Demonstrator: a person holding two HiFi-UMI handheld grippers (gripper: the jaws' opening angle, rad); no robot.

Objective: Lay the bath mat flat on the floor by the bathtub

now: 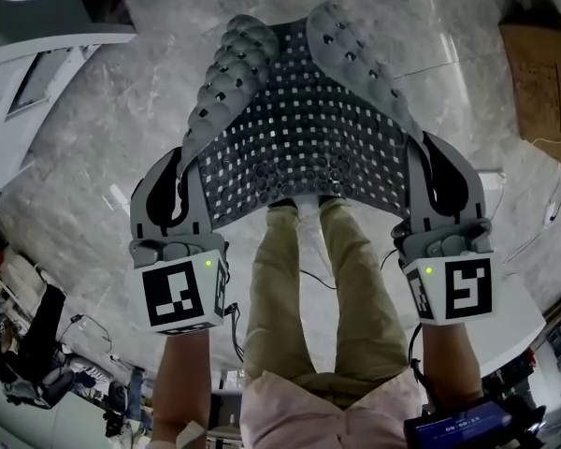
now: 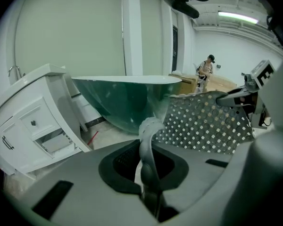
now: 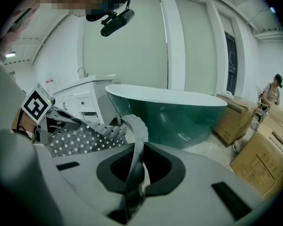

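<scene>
I hold the grey bath mat (image 1: 299,138) in the air, spread between both grippers, its dotted underside facing me and its side edges curling over. My left gripper (image 1: 187,171) is shut on the mat's left edge (image 2: 150,131). My right gripper (image 1: 428,171) is shut on the right edge (image 3: 136,131). In the left gripper view the mat's sheet (image 2: 203,121) hangs in front of the green bathtub (image 2: 127,100), with the right gripper (image 2: 247,92) at its far corner. The right gripper view shows the tub (image 3: 174,112) beyond the mat (image 3: 78,140) and the left gripper (image 3: 42,108).
The marble floor (image 1: 93,129) lies below the mat. A white vanity cabinet (image 2: 33,121) stands left of the tub. Cardboard boxes (image 3: 259,159) sit to the right, one showing in the head view (image 1: 547,73). A person (image 3: 273,91) stands far back. My own legs (image 1: 346,288) are under the mat.
</scene>
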